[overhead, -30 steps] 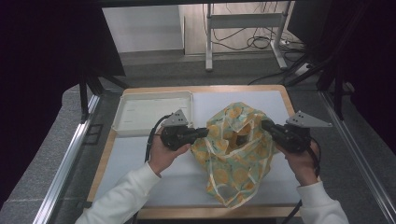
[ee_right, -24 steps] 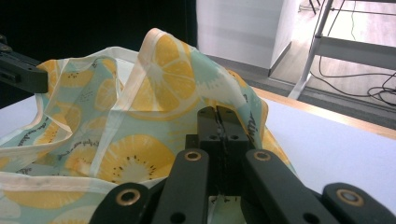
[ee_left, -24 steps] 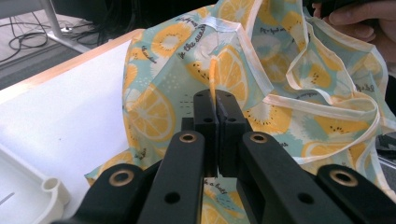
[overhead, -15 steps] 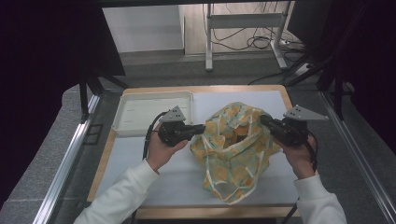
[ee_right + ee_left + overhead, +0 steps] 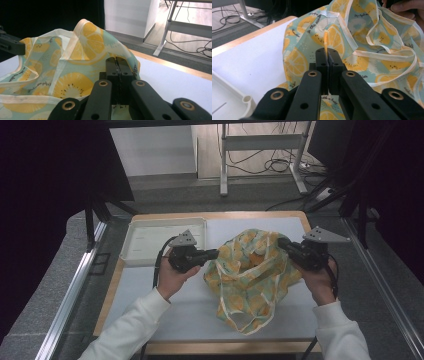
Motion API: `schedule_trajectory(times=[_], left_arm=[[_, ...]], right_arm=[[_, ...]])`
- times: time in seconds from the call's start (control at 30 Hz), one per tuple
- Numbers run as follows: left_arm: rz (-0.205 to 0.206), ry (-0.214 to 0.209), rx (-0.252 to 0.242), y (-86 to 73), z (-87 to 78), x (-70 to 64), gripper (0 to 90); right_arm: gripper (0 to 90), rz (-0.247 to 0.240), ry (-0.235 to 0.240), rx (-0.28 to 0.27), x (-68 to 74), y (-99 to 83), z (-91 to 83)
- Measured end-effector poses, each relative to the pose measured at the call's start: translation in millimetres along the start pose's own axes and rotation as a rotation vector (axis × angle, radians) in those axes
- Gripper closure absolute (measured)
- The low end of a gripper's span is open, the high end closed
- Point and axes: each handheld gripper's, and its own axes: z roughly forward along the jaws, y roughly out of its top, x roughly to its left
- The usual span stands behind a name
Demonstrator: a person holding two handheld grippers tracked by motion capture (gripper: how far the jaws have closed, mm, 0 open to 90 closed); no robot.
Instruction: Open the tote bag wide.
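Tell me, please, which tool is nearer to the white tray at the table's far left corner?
Left. The left tool is just in front of the white tray, close to its near right corner, while the right tool is across the lemon-print bag, well off to the tray's right.

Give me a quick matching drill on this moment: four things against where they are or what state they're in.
Things:
1. tray
2. bag
3. left gripper
4. right gripper

States:
A. shut on the bag's right side
B. lifted at both sides, its bottom resting on the table
C. empty, at the table's far left corner
D. shut on the bag's left side

Pairs: 1-C, 2-B, 3-D, 4-A
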Motion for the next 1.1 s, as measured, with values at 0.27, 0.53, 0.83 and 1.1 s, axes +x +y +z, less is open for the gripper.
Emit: schedule_trajectory(times=[0.27,0.53,0.83,1.1], left_arm=[[-0.006,0.016,-0.01,2.4,-2.8,5.8,88.8],[-0.022,0.038,-0.03,9.3,-2.1,15.6,88.8],[-0.039,0.093,-0.026,10.4,3.3,30.9,88.8],[-0.062,0.156,0.002,7.1,8.2,41.0,88.8]], right_arm=[[89.3,0.019,-0.014,-0.005,-6.7,6.0,6.0],[89.3,0.029,-0.041,-0.007,-14.9,17.3,19.0],[89.3,0.067,-0.076,0.019,-29.5,17.9,41.9],[89.3,0.103,-0.106,0.054,-39.5,8.6,63.4]])
